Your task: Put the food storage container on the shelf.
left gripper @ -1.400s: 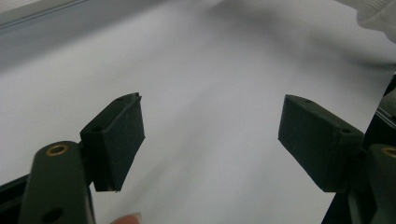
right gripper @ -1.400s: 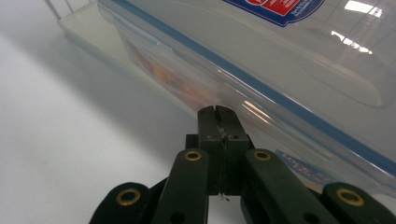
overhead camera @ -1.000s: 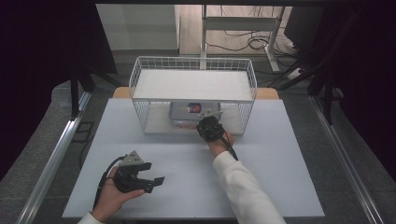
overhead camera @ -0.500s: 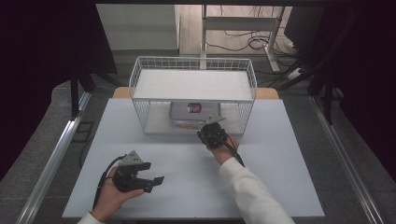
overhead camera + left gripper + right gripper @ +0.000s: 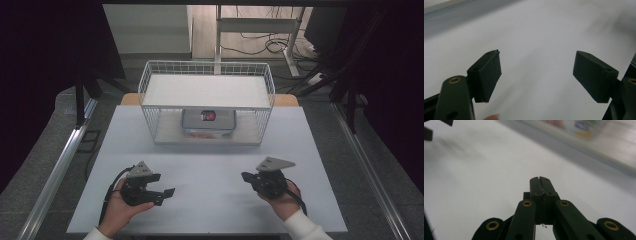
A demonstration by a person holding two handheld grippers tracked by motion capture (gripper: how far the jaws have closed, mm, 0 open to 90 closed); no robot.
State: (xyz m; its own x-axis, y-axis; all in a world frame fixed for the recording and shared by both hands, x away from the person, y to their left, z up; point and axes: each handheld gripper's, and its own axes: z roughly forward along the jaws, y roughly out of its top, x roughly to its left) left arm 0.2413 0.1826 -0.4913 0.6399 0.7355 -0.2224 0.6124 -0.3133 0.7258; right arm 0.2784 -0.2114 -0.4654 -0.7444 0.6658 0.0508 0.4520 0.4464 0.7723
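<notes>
Right gripper [image 5: 248,176], lower right, has withdrawn from the rack [image 5: 207,106]; jaws pressed together, empty. Left gripper [image 5: 167,191], lower left, gapes wide, empty. Box [image 5: 208,122] sits inside the rack, centre frame; placement appears complete.

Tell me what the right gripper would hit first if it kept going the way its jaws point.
Probably the bare white tabletop: the right gripper, jaws shut, points low across it, with the other gripper's jaw tip far off to the side. Depth is unclear.
</notes>
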